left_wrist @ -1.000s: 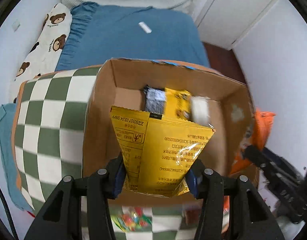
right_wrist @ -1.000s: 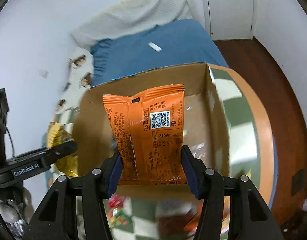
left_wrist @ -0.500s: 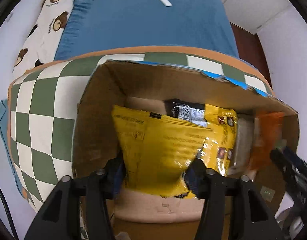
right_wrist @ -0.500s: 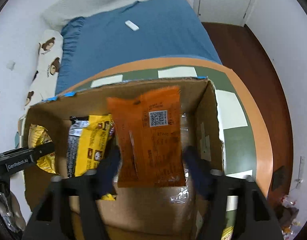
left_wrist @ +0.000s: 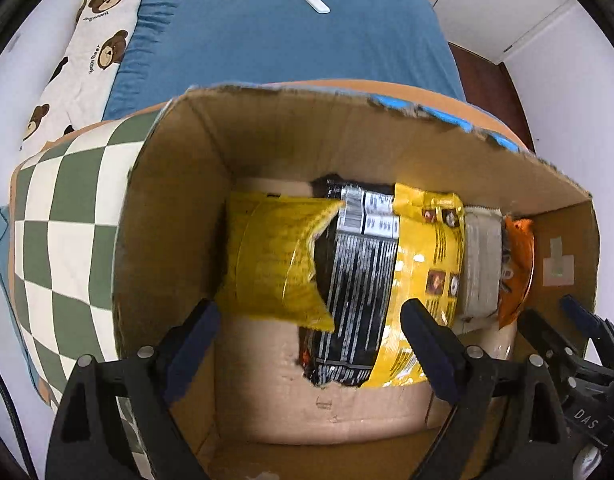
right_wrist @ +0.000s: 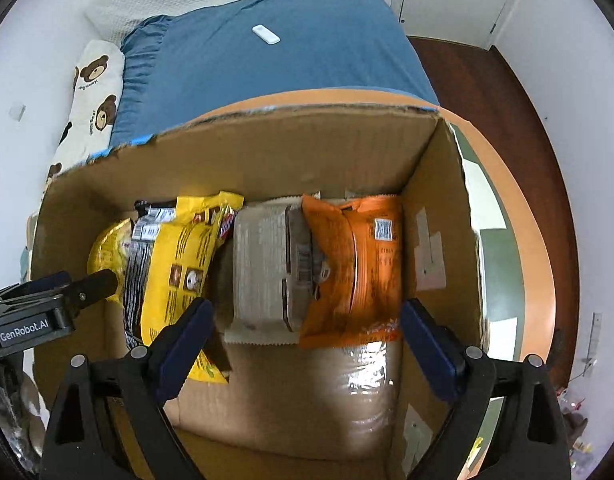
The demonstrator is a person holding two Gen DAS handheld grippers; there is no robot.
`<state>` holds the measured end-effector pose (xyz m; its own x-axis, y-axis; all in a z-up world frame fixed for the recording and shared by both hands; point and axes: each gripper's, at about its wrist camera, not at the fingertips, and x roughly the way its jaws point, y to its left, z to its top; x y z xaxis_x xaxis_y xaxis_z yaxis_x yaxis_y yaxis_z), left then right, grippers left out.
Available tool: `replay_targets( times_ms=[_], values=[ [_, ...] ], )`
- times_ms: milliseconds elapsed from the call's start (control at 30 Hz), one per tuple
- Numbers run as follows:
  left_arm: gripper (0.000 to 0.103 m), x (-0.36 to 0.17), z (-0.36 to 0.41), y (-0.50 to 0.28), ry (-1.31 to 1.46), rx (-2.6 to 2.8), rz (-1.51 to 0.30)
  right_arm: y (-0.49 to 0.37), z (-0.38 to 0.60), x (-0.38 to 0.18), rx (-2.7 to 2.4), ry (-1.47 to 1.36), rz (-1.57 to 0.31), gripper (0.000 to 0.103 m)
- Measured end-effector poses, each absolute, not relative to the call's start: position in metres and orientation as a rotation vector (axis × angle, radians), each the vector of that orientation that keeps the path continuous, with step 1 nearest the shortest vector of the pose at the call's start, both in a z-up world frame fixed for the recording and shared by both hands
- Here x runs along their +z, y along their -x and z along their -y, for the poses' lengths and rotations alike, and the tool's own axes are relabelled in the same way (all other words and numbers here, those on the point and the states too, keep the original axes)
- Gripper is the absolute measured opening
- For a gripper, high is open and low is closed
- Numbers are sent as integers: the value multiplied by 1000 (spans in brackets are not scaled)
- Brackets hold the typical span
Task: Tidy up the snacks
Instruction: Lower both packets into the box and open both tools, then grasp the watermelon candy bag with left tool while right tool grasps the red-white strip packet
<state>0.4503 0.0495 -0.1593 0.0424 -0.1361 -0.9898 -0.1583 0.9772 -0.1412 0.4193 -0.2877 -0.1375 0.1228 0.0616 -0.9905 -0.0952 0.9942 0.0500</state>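
An open cardboard box (left_wrist: 179, 220) (right_wrist: 267, 152) stands on the checkered table. Lying loose at its left end is a yellow snack packet (left_wrist: 275, 260) (right_wrist: 103, 252). My left gripper (left_wrist: 309, 320) hangs over it, jaws opening, pads clear of the packet. An orange snack packet (right_wrist: 359, 268) (left_wrist: 515, 264) rests at the box's right end, leaning on a beige packet (right_wrist: 263, 268). Above the orange packet my right gripper (right_wrist: 307, 320) has its jaws opening, with nothing pressed between the pads. A black-and-yellow packet (left_wrist: 387, 280) (right_wrist: 175, 264) fills the middle.
The box sits on a round table with a green-and-white checkered cloth (left_wrist: 67, 240). Behind it is a bed with a blue sheet (left_wrist: 287, 40), a white remote (left_wrist: 314, 1) and a bear-print pillow (left_wrist: 87, 60). Dark wood floor (right_wrist: 487, 80) lies to the right.
Both grippers came down over the box and let go. The yellow packet dropped at the left end, the orange one at the right end. Both sets of jaws spread wide.
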Motion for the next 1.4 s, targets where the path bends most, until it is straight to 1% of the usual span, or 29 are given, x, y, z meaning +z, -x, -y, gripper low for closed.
replay_targets(
  times_ms=[133,367,700,1033,1400],
  values=[
    [93,-151,-50,-434,228,28,-1501,-407,287,-134,117,20,-1428,96],
    [93,-112,-48,-392,210,31,-1375,-376,286,-114,136,26,-1368,96],
    [93,-47,-40,-327,155,22,-1160,-312,286,-57,172,54,-1225,96],
    [93,-9,-39,-266,149,31,-1050,-244,290,4,194,46,-1080,96],
    [93,16,-30,-214,135,35,-976,-184,307,37,194,-33,-991,96]
  ],
)
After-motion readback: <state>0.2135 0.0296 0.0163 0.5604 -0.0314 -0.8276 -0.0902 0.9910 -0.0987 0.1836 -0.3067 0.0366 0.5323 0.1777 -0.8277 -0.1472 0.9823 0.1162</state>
